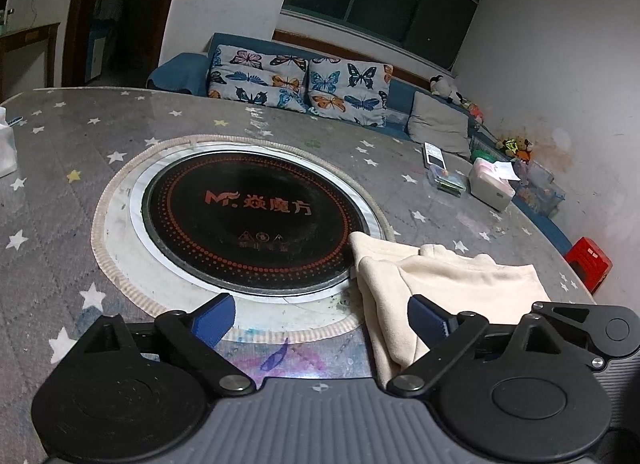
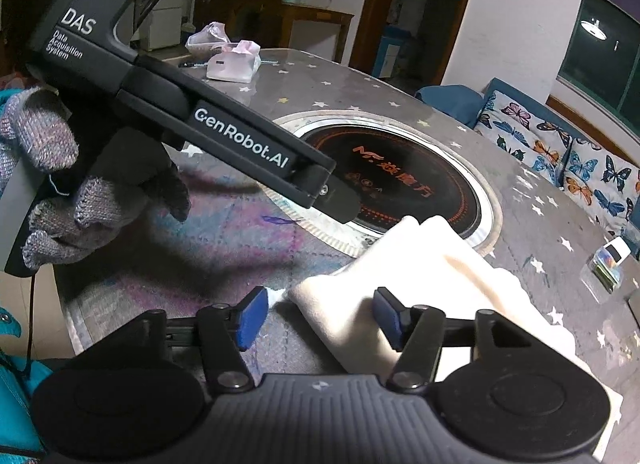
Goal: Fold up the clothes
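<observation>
left gripper [image 1: 320, 322] jaws released | right gripper [image 2: 320, 318] jaws released too | cloth [image 1: 448, 284] folded beside hob [image 1: 248, 219] on desk [image 1: 52, 232]

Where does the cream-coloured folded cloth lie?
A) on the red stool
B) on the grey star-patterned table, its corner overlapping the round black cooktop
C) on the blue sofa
B: the cream-coloured folded cloth rests on the grey star-patterned table, one corner over the round black cooktop's rim.
</observation>
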`<move>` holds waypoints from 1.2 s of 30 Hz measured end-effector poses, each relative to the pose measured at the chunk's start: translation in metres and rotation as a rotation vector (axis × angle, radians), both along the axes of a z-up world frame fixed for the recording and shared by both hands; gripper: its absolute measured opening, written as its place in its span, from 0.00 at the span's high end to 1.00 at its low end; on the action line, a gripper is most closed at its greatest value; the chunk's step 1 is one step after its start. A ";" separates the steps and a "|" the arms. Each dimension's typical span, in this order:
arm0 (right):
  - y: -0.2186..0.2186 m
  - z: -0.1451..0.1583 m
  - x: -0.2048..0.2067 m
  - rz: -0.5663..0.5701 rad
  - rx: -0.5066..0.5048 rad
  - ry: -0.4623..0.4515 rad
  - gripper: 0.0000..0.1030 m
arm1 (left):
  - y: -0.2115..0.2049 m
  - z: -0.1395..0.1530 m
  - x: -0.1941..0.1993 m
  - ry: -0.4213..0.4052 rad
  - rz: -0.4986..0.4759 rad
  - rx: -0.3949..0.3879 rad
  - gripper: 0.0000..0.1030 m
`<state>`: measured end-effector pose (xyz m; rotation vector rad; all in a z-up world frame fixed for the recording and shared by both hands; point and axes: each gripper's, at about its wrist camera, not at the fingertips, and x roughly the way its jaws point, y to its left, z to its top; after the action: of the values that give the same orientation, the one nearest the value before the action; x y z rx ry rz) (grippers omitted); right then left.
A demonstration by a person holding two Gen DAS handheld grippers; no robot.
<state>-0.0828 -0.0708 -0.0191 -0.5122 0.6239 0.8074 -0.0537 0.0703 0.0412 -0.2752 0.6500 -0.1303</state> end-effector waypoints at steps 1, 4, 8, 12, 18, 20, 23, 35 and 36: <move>0.000 0.000 0.000 -0.004 0.003 0.000 0.41 | 0.000 0.001 0.000 -0.003 -0.001 0.001 0.05; -0.002 0.001 0.000 -0.014 0.013 0.000 0.40 | -0.001 0.002 -0.001 -0.012 -0.002 0.010 0.04; -0.004 0.003 0.000 -0.029 0.025 -0.001 0.28 | -0.001 0.004 -0.003 -0.023 -0.002 0.013 0.00; -0.006 0.004 0.000 -0.043 0.038 -0.001 0.28 | -0.002 0.005 -0.004 -0.030 -0.002 0.017 0.00; -0.010 0.006 0.001 -0.079 0.060 -0.019 0.17 | -0.002 0.010 -0.006 -0.048 0.000 0.027 0.00; -0.011 0.007 0.000 -0.090 0.065 -0.028 0.15 | -0.003 0.011 -0.006 -0.055 0.000 0.032 0.00; -0.013 0.008 -0.002 -0.107 0.073 -0.043 0.10 | -0.004 0.013 -0.007 -0.062 -0.001 0.039 0.00; -0.024 0.014 -0.005 -0.172 0.136 -0.084 0.00 | -0.011 0.021 -0.010 -0.093 -0.010 0.051 0.00; -0.026 0.014 -0.006 -0.178 0.142 -0.088 0.00 | -0.012 0.022 -0.010 -0.098 -0.009 0.055 0.00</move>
<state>-0.0885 -0.0964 -0.0046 -0.3548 0.5186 0.6523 -0.0642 0.0584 0.0628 -0.2120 0.5572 -0.1338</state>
